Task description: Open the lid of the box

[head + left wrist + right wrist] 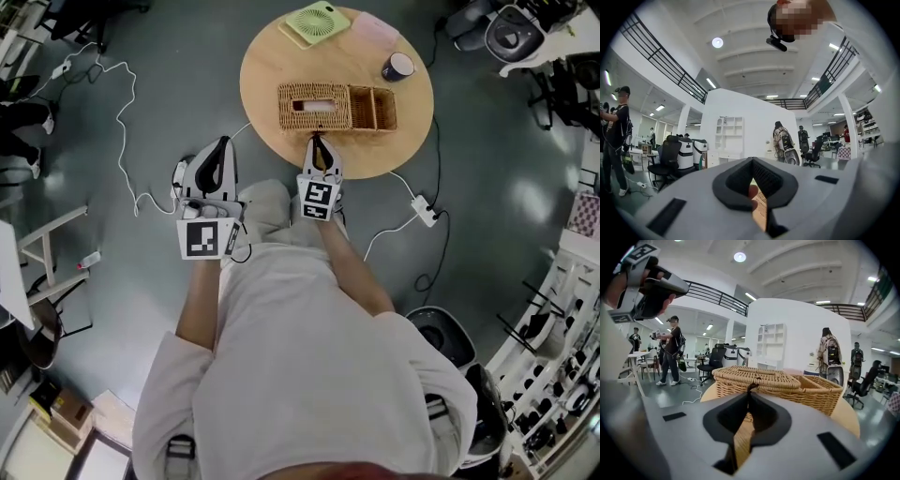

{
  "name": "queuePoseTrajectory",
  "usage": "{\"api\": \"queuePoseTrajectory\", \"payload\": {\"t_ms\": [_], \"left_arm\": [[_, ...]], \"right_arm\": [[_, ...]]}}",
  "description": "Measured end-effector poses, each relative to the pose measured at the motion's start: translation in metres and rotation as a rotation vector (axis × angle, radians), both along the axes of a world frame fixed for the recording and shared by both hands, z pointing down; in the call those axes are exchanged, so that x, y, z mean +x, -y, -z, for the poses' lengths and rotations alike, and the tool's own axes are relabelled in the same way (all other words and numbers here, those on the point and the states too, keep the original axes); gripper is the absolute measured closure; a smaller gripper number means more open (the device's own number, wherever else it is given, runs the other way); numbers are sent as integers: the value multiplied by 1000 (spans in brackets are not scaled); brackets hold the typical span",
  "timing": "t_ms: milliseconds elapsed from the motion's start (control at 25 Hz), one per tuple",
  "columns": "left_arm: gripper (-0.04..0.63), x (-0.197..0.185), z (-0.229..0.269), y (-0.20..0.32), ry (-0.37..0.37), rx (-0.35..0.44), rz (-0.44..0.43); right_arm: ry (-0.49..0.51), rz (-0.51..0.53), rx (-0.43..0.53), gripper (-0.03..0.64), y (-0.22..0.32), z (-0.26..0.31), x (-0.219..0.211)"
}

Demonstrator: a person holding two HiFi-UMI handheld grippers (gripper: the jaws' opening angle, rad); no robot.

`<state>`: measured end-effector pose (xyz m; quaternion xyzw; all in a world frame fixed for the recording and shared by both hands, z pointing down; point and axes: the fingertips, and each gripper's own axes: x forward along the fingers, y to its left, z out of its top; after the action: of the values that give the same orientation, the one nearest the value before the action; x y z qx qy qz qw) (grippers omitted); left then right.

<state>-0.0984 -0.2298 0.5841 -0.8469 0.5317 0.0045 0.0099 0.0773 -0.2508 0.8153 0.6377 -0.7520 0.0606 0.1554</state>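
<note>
A wicker box (373,127) stands on a round wooden table (272,70). Its woven lid (314,97) lies flat over the left half; the right half has two open compartments. My right gripper (318,141) is at the box's front edge. In the right gripper view the lid (754,376) is just ahead, and the right gripper (749,391) has its jaw tips together on a small dark loop (751,386) at the lid's front rim. My left gripper (222,142) hangs over the floor left of the table, away from the box. The left gripper (752,161) is shut and empty and faces out into the room.
On the table's far side lie a green square object (317,22), a pink object (375,28) and a dark mug (397,66). A power strip (424,209) and cables lie on the floor by the table. A round bin (441,333) stands to the right.
</note>
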Motion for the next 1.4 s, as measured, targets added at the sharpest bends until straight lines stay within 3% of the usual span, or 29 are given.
{"api": "queuePoseTrajectory", "payload": {"t_ms": [360, 680, 960, 1160, 1240, 1400], "left_arm": [[601, -19, 60, -1, -4, -67, 30], [601, -32, 116, 19, 6, -42, 34], [601, -33, 133, 30, 27, -19, 31], [601, -25, 138, 24, 47, -12, 17], [601, -23, 141, 22, 48, -2, 8], [601, -17, 143, 18, 37, 3, -9]], "right_arm": [[46, -26, -30, 603, 5, 79, 15], [20, -16, 36, 603, 86, 147, 14], [-30, 1, 32, 603, 187, 143, 5], [-22, 30, 14, 600, 211, 136, 7], [24, 45, 46, 517, 213, 149, 6], [85, 55, 120, 506, 195, 188, 6]]}}
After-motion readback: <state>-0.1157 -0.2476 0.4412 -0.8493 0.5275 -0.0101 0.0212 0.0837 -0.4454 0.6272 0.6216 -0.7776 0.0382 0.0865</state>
